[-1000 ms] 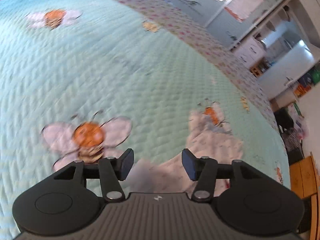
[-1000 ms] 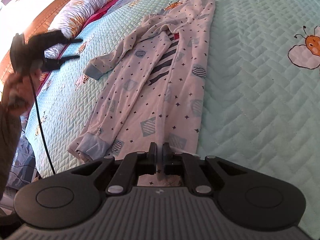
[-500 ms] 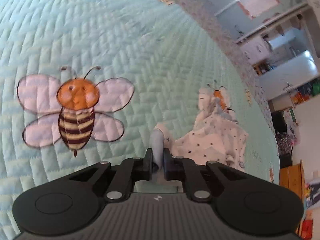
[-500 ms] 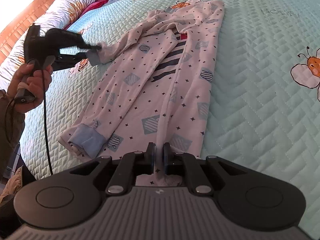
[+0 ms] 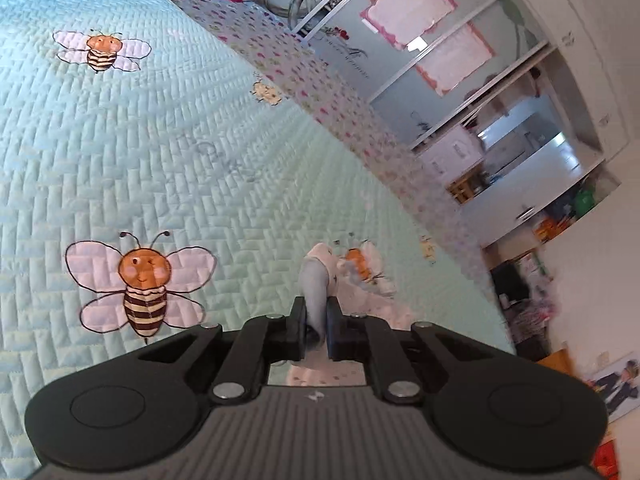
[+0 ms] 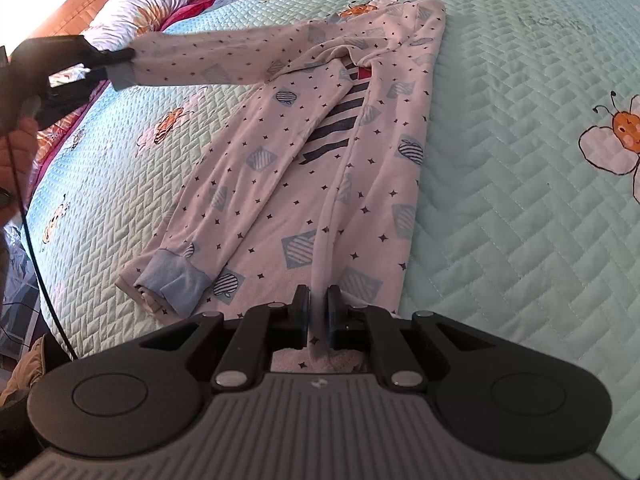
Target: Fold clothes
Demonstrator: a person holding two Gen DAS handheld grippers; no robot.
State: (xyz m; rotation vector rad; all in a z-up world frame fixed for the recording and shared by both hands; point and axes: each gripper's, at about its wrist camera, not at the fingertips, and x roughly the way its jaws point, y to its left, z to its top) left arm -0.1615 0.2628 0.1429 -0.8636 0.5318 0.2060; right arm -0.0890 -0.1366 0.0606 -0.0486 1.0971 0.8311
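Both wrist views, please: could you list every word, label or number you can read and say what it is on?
None can be read for sure.
Stitched word on the quilt: too faint.
Script decal behind the quilt: too blurred.

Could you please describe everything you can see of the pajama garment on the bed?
The pajama garment is soft pinkish-white knit, printed with small dark stars and blue striped patches, with blue cuffs and a dark-striped panel near the middle. It lies lengthwise on the mint quilted bedspread. One sleeve is stretched out above the bed, its cuff pinched in the left gripper; the right gripper is shut on the near hem.
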